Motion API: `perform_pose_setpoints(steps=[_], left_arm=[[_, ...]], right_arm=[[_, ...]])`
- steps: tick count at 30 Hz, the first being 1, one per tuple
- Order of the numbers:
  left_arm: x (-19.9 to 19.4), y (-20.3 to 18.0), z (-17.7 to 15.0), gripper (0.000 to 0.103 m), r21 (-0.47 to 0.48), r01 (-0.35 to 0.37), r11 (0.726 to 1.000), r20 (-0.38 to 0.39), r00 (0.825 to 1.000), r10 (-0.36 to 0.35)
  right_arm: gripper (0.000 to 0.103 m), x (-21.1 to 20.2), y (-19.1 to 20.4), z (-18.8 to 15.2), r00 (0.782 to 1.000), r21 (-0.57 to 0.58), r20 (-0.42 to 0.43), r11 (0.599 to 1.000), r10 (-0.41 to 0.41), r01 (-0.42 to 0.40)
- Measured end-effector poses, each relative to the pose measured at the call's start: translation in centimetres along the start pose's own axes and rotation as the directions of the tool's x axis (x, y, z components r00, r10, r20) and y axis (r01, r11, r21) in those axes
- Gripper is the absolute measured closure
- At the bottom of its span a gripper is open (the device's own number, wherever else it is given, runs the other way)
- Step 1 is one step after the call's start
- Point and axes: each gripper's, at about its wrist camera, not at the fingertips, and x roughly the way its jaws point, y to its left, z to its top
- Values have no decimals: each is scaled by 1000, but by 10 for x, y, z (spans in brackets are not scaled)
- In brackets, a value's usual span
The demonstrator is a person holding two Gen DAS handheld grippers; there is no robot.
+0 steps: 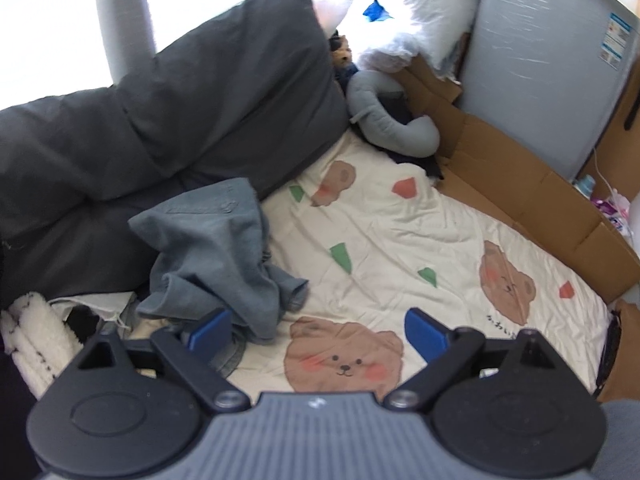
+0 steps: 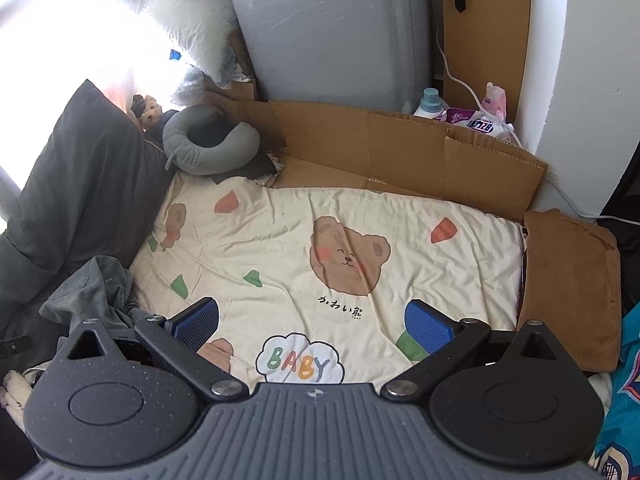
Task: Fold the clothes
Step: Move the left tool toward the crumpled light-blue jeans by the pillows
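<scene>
Blue-grey and crumpled, the denim garment [image 1: 216, 256] lies in a heap at the left edge of the cream bear-print quilt [image 1: 400, 248], partly against the dark grey pillows [image 1: 160, 120] that run along that side. The left gripper [image 1: 318, 330] hangs above the quilt's near left part with its jaws spread wide and nothing between them; its left finger [image 1: 210, 326] overlaps the garment's near folds, though contact cannot be judged. The right gripper [image 2: 312, 322] hovers over the quilt's near edge, above the "BABY" cloud print [image 2: 300, 360], jaws likewise wide apart and empty. A grey neck pillow [image 2: 208, 144] sits at the far left corner, flattened cardboard [image 2: 400, 148] lines the far edge, and a brown cloth [image 2: 568, 288] lies along the right edge.
</scene>
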Motion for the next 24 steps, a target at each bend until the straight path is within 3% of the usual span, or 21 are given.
perform_pose_setpoints(steps=[8,13,17,21,24], left_arm=[[12,39,-16,9,-16,-19,1000,24,1000,19],[28,71,-26,23,-99,-16,995,6,1000,17],[41,86,-35,27,-106,-26,994,20,999,28],[59,100,-42,41,-142,-36,989,21,999,39],[70,109,-45,42,-165,-37,986,37,998,44]], right_arm=[[1,28,12,-8,1000,-43,-16,999,18,-18],[1,46,20,-15,999,-81,-23,996,23,-25],[1,64,29,-19,999,-135,-12,990,40,-41],[1,83,36,-18,998,-165,5,984,69,-68],[2,96,41,-17,996,-177,13,980,90,-86]])
